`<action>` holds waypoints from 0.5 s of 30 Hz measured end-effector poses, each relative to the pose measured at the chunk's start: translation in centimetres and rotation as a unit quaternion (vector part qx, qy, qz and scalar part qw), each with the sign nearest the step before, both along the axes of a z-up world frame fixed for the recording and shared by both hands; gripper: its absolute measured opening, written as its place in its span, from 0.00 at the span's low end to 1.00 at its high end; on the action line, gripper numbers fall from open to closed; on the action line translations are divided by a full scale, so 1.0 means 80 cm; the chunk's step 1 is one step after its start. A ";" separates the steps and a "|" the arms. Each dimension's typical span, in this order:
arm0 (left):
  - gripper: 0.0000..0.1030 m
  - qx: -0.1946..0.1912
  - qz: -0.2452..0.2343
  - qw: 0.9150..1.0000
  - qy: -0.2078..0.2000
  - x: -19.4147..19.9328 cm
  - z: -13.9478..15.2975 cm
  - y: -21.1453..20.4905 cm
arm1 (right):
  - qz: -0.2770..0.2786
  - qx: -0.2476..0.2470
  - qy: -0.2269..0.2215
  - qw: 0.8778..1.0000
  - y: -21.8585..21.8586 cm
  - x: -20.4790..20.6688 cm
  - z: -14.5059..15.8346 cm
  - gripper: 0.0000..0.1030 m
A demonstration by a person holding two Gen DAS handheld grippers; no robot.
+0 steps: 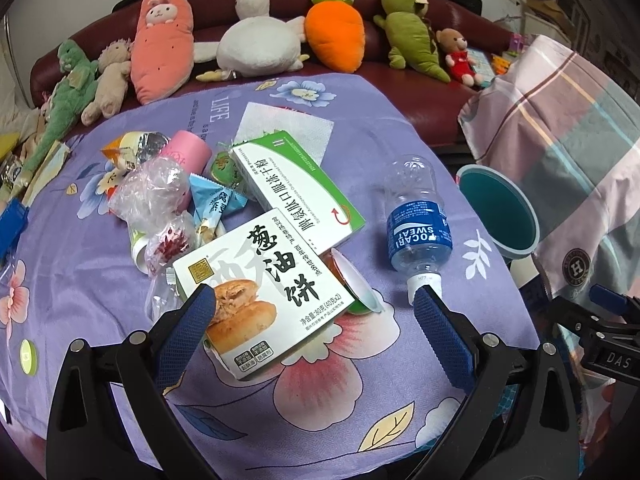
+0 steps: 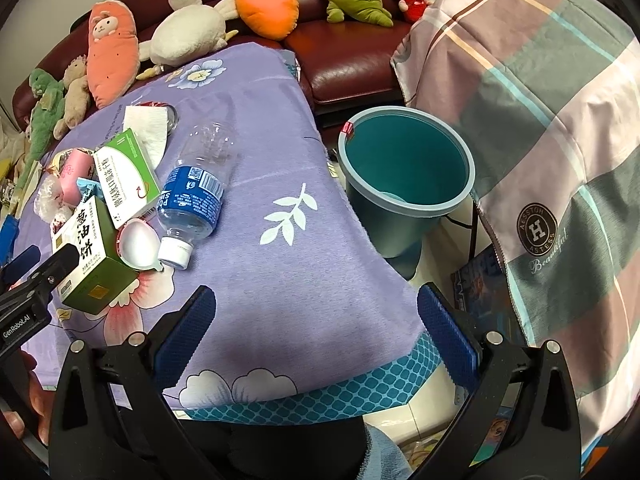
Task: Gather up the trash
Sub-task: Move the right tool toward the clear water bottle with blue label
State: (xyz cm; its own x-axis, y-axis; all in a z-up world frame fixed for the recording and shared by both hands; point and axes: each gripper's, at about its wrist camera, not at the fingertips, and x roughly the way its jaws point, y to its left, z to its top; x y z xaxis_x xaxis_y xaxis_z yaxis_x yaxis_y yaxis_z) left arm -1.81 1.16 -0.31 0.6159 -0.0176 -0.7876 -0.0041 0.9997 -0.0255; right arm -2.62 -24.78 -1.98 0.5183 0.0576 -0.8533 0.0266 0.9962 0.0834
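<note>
- The left gripper (image 1: 316, 306) hangs wide open over a purple floral tablecloth (image 1: 420, 168), nothing gripped between its blue ribbed pads (image 1: 188, 336).
- A scallion pancake box (image 1: 264, 300) lies between the fingers, nearer the left one.
- A green-and-white medicine box (image 1: 296, 188) rests just behind it, touching.
- A tipped cup with a white lid (image 1: 356, 284) pokes out from under the pancake box.
- A Pocari Sweat bottle (image 1: 418, 226) lies on its side, white cap close to the right pad.
- Crumpled clear plastic (image 1: 150, 192), a pink roll (image 1: 188, 156) and blue snack wrappers (image 1: 216, 204) are heaped to the left.
- A teal bin (image 1: 498, 204) stands off the table's right edge.
- Plush toys, among them an orange carrot (image 1: 336, 36), line a dark red sofa (image 1: 400, 64).
</note>
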 end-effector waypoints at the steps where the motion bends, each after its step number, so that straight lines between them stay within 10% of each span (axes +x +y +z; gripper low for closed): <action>1: 0.96 0.000 0.001 1.000 0.001 0.000 -0.001 0.000 | -0.001 -0.001 -0.001 1.000 0.000 0.000 0.000 0.94; 15: 0.96 0.006 0.002 1.000 0.014 0.006 -0.008 0.001 | 0.033 -0.009 -0.025 0.999 0.005 0.003 0.002 0.94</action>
